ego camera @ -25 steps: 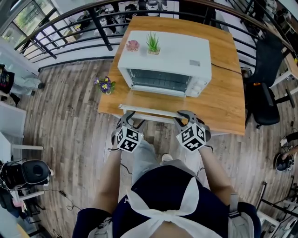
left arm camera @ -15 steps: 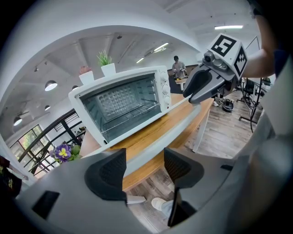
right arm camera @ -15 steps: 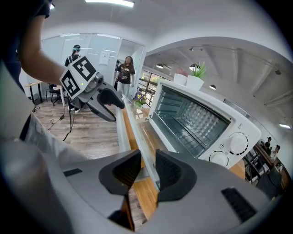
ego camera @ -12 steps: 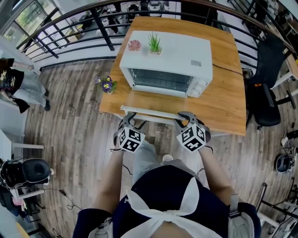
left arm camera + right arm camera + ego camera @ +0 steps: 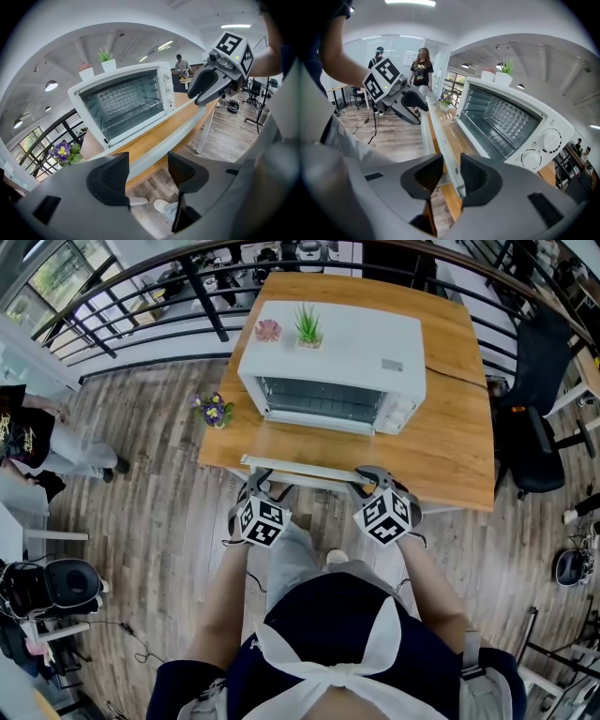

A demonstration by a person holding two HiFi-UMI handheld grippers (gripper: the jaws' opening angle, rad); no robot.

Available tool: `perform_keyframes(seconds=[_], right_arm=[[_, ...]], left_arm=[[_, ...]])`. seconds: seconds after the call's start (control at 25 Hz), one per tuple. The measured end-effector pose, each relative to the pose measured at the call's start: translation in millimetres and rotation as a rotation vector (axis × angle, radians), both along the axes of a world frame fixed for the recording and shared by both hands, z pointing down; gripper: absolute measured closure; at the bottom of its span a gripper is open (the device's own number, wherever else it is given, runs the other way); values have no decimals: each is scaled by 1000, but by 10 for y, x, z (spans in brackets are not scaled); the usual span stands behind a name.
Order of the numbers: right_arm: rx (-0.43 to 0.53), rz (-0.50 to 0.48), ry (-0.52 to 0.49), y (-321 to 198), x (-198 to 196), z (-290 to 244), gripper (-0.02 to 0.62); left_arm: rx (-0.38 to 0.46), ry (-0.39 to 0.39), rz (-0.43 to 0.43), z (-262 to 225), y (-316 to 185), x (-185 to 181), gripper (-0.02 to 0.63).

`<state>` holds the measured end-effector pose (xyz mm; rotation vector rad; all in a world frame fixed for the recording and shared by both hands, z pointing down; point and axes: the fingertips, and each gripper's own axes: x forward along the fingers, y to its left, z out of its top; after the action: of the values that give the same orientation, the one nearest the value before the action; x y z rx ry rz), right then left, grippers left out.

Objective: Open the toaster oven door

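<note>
The head view looks steeply down from well above a white boxy toaster oven (image 5: 333,352) on a brown wooden table (image 5: 450,437), while the two gripper views sit low, close at opposite ends of the oven's lowered glass door (image 5: 309,468), all sharing the oven's open front.

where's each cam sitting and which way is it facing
Head view: on the person's head, looking steeply down at the toaster oven, its lowered door, the person's arms and apron.
Left gripper view: on the left gripper, facing the oven's front; open jaws straddle the door's handle.
Right gripper view: on the right gripper, looking along the door's edge, which stands between jaws that have just been opening.
Shared: each gripper view shows the other gripper.
</note>
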<state>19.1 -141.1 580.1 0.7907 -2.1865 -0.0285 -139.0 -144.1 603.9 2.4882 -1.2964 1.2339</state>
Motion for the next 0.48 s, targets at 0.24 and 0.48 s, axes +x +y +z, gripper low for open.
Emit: perform_keyframes(seconds=[0.24,0.48], right_arm=[[-7,-11,-1,5,-10,37,471],[-29,-25,10,33,-17,92,466]], left_arm=[[3,-8,-17,42,5,-4,350],[-16,-16,-19,98,24,-13,350]])
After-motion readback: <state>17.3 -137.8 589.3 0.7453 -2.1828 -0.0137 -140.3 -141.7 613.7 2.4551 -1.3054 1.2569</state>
